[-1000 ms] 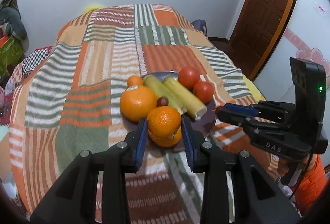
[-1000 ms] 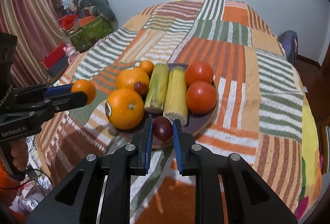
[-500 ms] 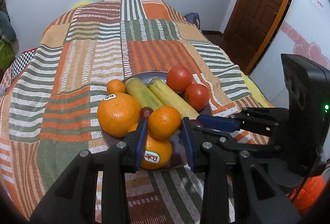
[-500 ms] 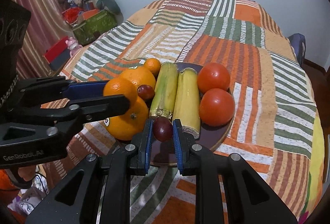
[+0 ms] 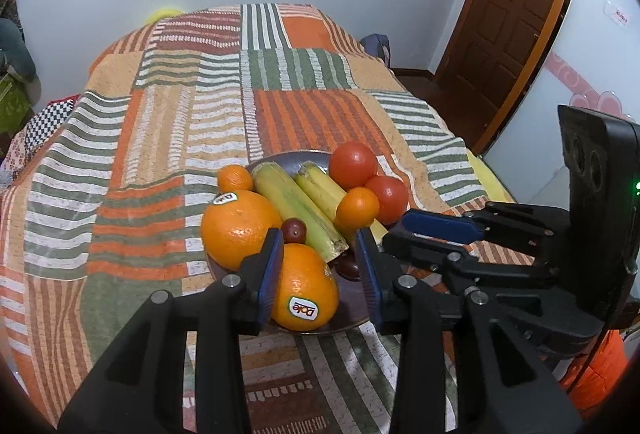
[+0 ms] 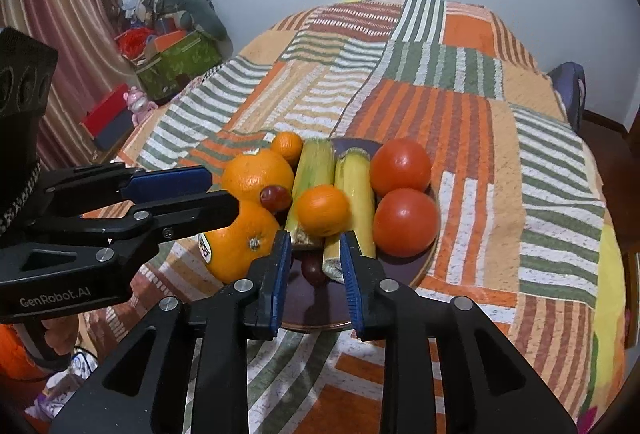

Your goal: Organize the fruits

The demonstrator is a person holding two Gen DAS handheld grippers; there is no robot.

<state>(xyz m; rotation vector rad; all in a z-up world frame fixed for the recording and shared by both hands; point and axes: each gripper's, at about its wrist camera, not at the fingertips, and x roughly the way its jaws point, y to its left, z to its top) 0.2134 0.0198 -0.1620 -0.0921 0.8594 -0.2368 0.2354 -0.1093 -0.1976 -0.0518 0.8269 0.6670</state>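
A dark plate (image 5: 352, 308) on the striped cloth holds two big oranges (image 5: 238, 228), two tomatoes (image 5: 353, 164), two yellow-green cane pieces (image 5: 298, 208), a small orange at the back (image 5: 235, 178) and grapes. A small orange (image 5: 357, 208) (image 6: 322, 210) rests on the cane pieces. My left gripper (image 5: 318, 266) is open and empty above the near Dole orange (image 5: 304, 288). My right gripper (image 6: 314, 270) is open and empty; a dark grape (image 6: 312, 268) lies on the plate (image 6: 316, 318) between its fingers. Each gripper shows in the other's view.
The patchwork cloth (image 5: 160, 138) covers a round table. A wooden door (image 5: 516, 14) stands at the right. Boxes and toys (image 6: 176, 54) lie on the floor at the left. A dark chair back (image 6: 568, 90) sits at the table's far right.
Both grippers have opened. The small orange left my left gripper and now rests on the cane pieces. The dark grape left my right gripper and lies on the plate.
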